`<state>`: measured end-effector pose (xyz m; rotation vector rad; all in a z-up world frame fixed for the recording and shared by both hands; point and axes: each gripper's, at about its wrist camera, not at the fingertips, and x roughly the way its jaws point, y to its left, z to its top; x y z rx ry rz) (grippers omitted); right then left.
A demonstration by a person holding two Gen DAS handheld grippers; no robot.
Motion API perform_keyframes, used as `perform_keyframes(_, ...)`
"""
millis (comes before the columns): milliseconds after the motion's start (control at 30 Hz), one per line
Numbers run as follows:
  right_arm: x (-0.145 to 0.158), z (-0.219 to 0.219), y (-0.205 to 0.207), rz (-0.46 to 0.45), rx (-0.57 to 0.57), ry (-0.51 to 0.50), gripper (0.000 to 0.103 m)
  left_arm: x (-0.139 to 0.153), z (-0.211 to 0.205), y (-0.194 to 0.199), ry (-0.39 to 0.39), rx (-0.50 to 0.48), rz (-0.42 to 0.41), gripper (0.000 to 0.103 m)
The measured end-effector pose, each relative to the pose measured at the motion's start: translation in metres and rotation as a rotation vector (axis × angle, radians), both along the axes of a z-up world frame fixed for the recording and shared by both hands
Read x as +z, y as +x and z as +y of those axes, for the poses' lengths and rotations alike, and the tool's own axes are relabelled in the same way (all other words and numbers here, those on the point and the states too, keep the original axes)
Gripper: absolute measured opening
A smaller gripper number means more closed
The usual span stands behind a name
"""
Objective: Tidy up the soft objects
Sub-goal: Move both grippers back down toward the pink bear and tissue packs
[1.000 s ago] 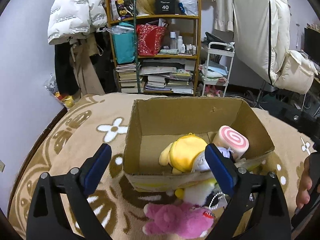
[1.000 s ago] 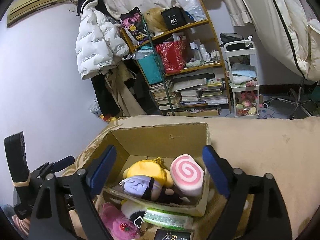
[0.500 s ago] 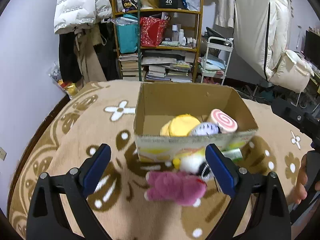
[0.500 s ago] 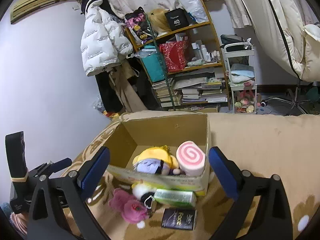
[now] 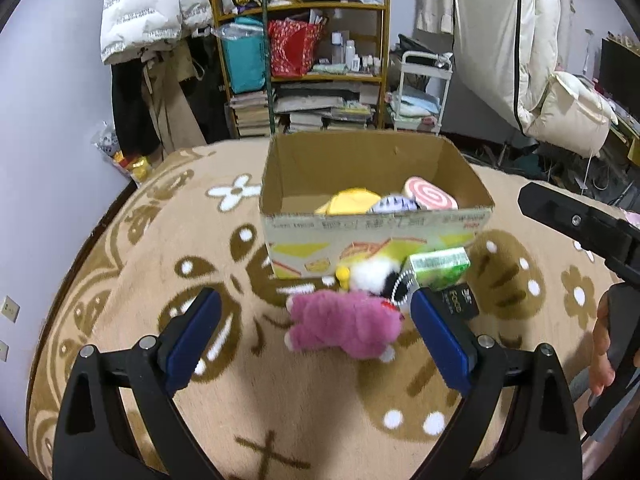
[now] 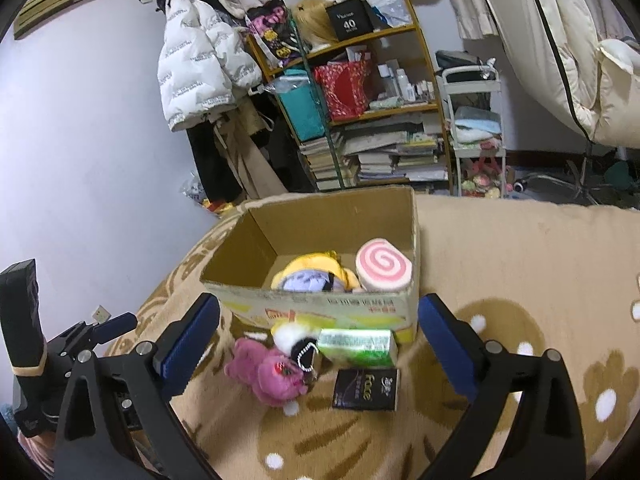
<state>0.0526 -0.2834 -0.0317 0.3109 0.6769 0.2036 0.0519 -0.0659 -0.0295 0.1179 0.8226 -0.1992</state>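
The left gripper (image 5: 316, 328) is held above a tan patterned blanket (image 5: 120, 264), its blue-padded fingers (image 5: 192, 336) spread wide with nothing between them. In the left wrist view, a pink plush toy (image 5: 344, 330) is seen lying on the blanket just short of the finger line, nearer the right finger, apart from both pads.

Just behind the pink toy, a white and black plush (image 5: 372, 276) with a bead chain is observed resting against the front wall of a cardboard box (image 5: 376, 236). A green packet (image 5: 438, 268) lies to the right of that plush, against the same wall, and a black carton (image 5: 458, 302) marked "face" lies in front of the green packet, on the blanket.

The box stands open and upright. Inside it, towards the right end, a yellow plush (image 5: 348, 204), a purple-grey plush (image 5: 392, 203) and a pink spiral roll cushion (image 5: 430, 198) are packed side by side, touching; the left part of the interior shows bare cardboard.

The right gripper (image 6: 318, 336) is likewise found with its fingers (image 6: 448, 348) spread wide and gripping nothing. In its view the pink toy (image 6: 268, 372), green packet (image 6: 356, 346) and black carton (image 6: 366, 390) fall between the two fingers, below them on the blanket. The left gripper's handle (image 6: 24, 340) appears at the far left edge.

A cluttered shelf unit (image 5: 316, 52) and a hanging white jacket (image 5: 148, 4) stand beyond the bed.
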Motion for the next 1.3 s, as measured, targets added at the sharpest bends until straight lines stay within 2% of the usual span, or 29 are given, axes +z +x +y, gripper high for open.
perform_keyframes(267, -0.012, -0.002, 0.003, 0.052, -0.016, -0.003, 0.103, -0.023, -0.019, 0.008, 0.051, -0.057, 0.055, 0.095)
perform_keyframes(867, -0.059, 0.006, 0.034, 0.265, -0.003, -0.04, 0.103, -0.056, -0.022, 0.049, 0.015, -0.063, 0.178, 0.095)
perform_keyframes(1033, -0.073, 0.001, 0.044, 0.332, -0.01, -0.014, 0.103, -0.066, -0.026, 0.057, 0.011, -0.076, 0.214, 0.095)
perform_keyframes(1167, -0.086, -0.005, 0.051, 0.388, -0.009, 0.054, 0.103, -0.076, -0.031, 0.061, 0.016, -0.093, 0.244, 0.095)
perform_keyframes(1300, -0.096, -0.005, 0.055, 0.425, -0.022, 0.049, 0.103, -0.083, -0.035, 0.063, 0.015, -0.112, 0.267, 0.095)
